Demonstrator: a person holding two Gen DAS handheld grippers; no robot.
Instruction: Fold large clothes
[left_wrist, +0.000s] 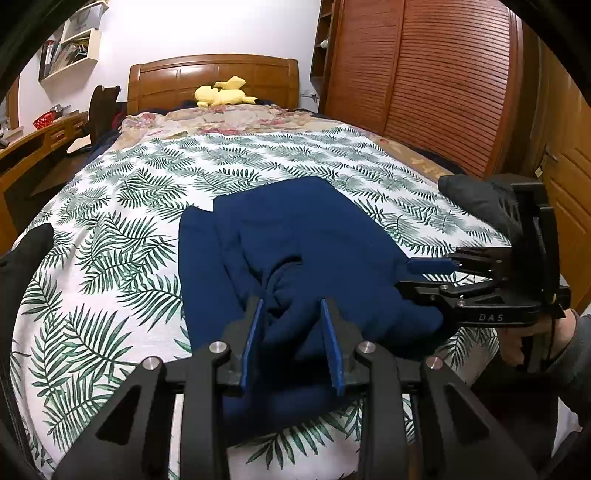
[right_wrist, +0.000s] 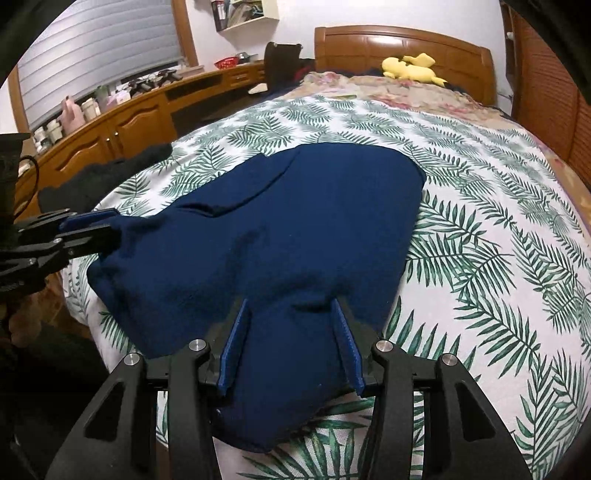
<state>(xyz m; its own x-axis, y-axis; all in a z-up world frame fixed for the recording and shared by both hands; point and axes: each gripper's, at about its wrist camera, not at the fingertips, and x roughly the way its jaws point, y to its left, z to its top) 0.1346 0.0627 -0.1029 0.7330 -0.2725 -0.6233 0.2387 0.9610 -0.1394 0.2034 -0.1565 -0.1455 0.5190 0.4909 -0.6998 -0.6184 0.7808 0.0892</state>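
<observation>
Between the jaws: bunched navy cloth fills the gap of both grippers, at the near edge of the bed.
Garment: a large dark blue garment lies on the leaf-print cover, its far part spread flat, its near end gathered and rumpled towards the jaws.
Left gripper: jaws at a narrow gap, a thick wad of the near hem between the blue pads; they appear to hold it.
Right gripper: jaws somewhat wider, closed on the other near corner.
Done: one side seems already turned in, judging by the layered edge beyond the left jaws.
Left: carrying the held near end forward over the far part, then flattening; no tidy final rectangle yet.
</observation>
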